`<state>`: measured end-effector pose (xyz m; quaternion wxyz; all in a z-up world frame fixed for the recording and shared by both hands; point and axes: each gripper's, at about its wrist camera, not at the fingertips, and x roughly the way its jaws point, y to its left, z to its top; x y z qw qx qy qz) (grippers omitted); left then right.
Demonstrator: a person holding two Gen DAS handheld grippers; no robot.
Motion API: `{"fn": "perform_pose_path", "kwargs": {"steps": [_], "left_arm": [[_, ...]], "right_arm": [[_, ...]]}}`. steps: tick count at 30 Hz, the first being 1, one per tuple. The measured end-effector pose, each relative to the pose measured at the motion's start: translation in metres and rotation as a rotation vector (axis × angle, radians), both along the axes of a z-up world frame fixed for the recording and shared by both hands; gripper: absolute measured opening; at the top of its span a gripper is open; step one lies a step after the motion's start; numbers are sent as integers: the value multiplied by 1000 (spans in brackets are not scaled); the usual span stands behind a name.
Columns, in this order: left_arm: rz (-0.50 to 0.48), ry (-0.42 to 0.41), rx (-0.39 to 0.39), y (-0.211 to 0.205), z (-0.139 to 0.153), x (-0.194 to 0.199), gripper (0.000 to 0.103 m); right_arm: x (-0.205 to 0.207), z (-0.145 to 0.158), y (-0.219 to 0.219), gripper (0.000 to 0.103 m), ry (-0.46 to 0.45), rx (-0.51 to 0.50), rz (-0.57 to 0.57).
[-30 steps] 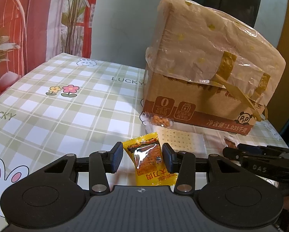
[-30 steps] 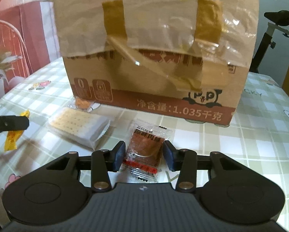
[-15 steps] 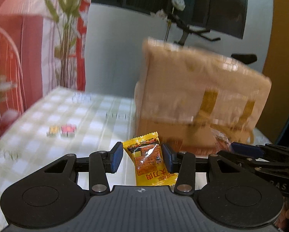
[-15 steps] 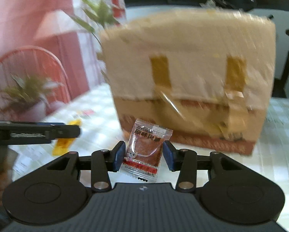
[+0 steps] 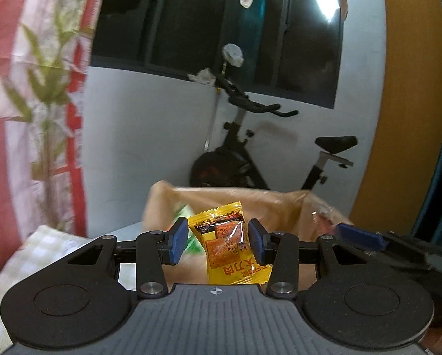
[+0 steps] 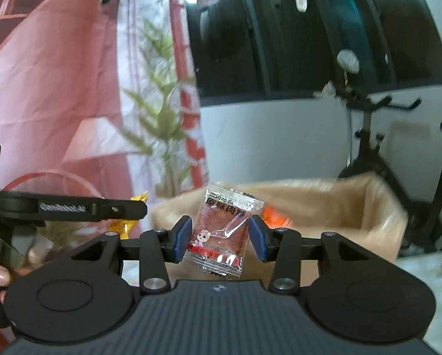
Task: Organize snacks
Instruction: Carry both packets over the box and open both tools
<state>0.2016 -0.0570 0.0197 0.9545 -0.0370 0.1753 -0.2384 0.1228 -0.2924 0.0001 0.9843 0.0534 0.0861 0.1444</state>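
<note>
Blue pads on the left gripper (image 5: 218,244) stand either side of a yellow packet (image 5: 231,248), low in the middle of the left view. The packet stands upright between the jaws; the right pad touches its edge, while a sliver of gap shows at the left pad, so the hold looks light, or it may be pinched lower down where I cannot see. The right gripper (image 6: 219,241) has a clear packet (image 6: 224,230) of reddish meat between its pads the same way, low centre of its own view, with the wrapper crumpled against the right pad. Both jaws are narrow, closed about a packet's width.

Just beyond each packet, in the lower middle of both frames, is the open top of the box (image 5: 280,204), lined with plastic. Something green and something orange lie inside, too blurred to name. Each gripper shows at the edge of the other's view, so the two hang close together at the near rim. Behind stand an exercise bike (image 5: 250,148), a white wall and a dark window; a red curtain (image 6: 58,88) fills the left.

I'd say this is the carry-and-drop step: both snacks are up at the box mouth and not yet released. Next, each packet needs to go forward over the opening, clear of the rim and lining, then the jaws open so it falls inside, not onto the edge.
</note>
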Motion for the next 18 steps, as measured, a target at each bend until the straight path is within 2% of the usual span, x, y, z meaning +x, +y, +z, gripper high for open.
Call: {"fn": "perform_pose_path", "kwargs": {"steps": [4,13,15,18], "left_arm": [[-31,19,29,-37,5,29,47],[-92,87,108,-96,-23,69,49],[-93,98,129,-100,-29,74,65],[-86,99,133,-98,-34,77,71]], "right_arm": [[24,7,-19,45,-6,-52,-45],[52,-14,-65,46,80,-12,-140],[52,-18,-68,49,92,-6,-145],[48,-22,-72,55,92,-5,-159]]}}
